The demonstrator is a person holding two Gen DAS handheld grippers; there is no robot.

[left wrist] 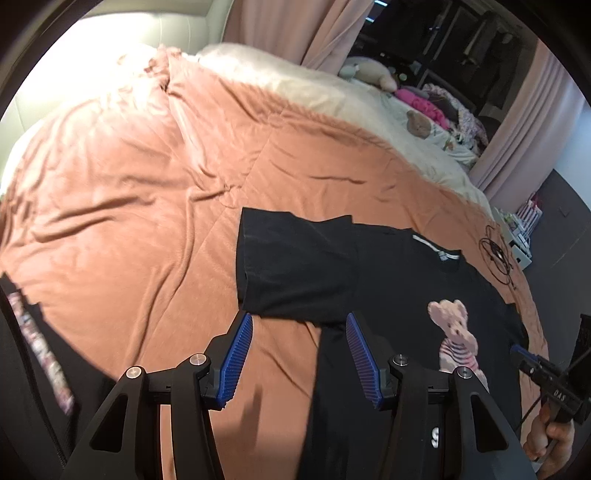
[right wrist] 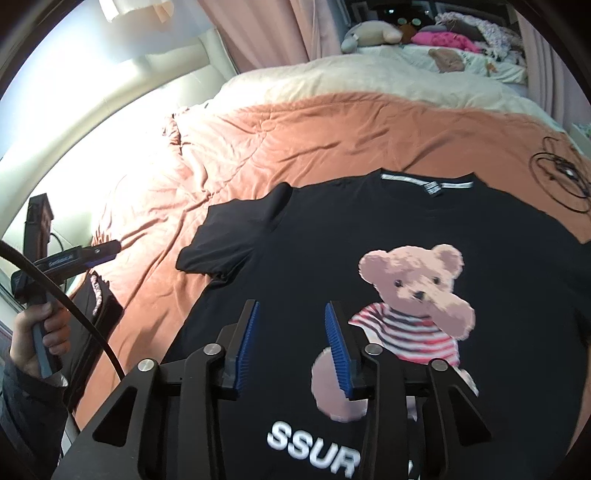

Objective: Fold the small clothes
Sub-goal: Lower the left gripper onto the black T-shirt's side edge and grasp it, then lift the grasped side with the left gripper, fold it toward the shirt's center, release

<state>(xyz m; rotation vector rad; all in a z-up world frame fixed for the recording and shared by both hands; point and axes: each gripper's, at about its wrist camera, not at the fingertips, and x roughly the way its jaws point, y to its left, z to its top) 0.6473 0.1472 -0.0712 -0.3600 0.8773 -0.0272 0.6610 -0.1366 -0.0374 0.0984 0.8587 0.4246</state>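
Shirt [right wrist: 369,236] lies flat, print up, on the quilt [left wrist: 129,184] | left gripper [left wrist: 299,354] gapes empty beside the sleeve [left wrist: 291,273]; right gripper [right wrist: 291,343] gapes empty over the chest | you should pinch sleeve hem and side seam, then fold inward evenly, keeping the collar straight.

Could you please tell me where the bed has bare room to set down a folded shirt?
Bare blanket lies left of the black T-shirt, up to the headboard. Crowded: the coiled cable on its right, toys beyond.
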